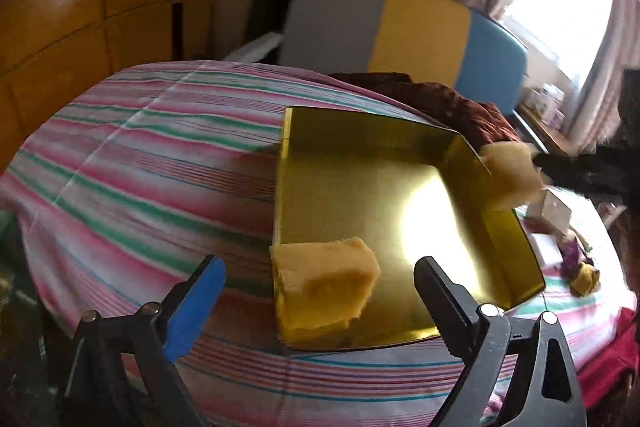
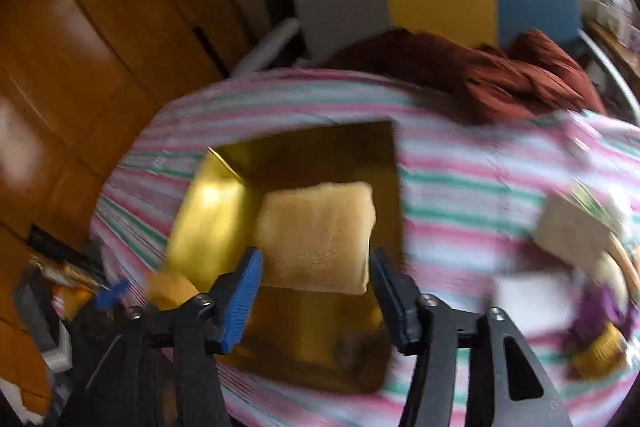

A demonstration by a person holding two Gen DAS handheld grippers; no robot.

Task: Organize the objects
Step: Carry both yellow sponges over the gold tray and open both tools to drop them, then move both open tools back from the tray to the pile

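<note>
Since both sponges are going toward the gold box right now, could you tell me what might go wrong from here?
1. The yellow sponge near the left tool overlaps the gold box's near rim; it might tip outside.
2. The second sponge, between the right tool's open jaws, may catch a wall.
3. Both tools crowd one box and could collide.

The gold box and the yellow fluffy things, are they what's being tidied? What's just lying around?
Part of the job: gold box, yellow folded cloth at its near corner, second yellow cloth over the box.

Just lying about: dark red cloth, striped sheet, colourful headboard.
</note>
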